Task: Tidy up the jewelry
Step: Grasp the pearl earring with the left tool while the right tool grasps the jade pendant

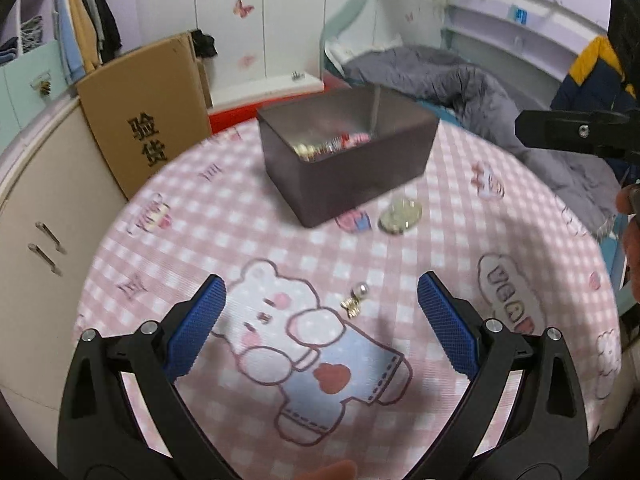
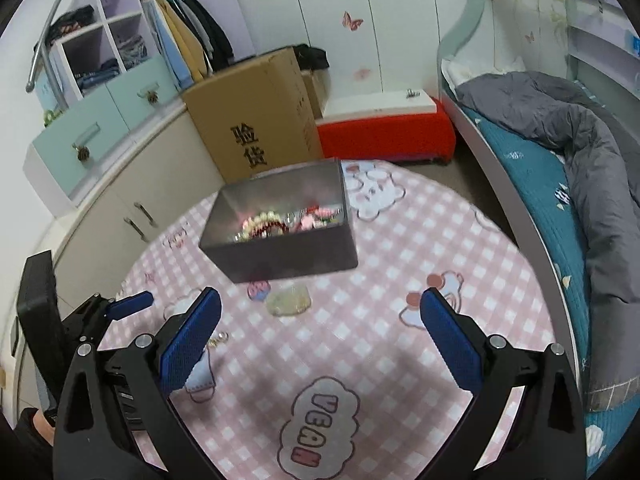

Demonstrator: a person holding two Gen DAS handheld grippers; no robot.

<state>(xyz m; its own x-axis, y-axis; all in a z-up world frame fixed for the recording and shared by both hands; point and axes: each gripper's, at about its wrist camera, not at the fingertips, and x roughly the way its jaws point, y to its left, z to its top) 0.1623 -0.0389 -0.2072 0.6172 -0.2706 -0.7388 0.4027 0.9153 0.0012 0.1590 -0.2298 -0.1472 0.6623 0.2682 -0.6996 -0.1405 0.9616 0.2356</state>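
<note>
A dark open box holding several beads and bracelets stands at the far side of the pink checked table. Just in front of it lies a pale coiled bracelet. A small gold earring with a pearl lies nearer, between and slightly beyond my left gripper's fingertips. My left gripper is open and empty above the cloth. My right gripper is open and empty too; the earring peeks out beside its left finger.
A cardboard carton and a white cabinet stand left of the table. A bed with a grey quilt runs along the right. A red bench sits behind the table. The other gripper's black body shows at right.
</note>
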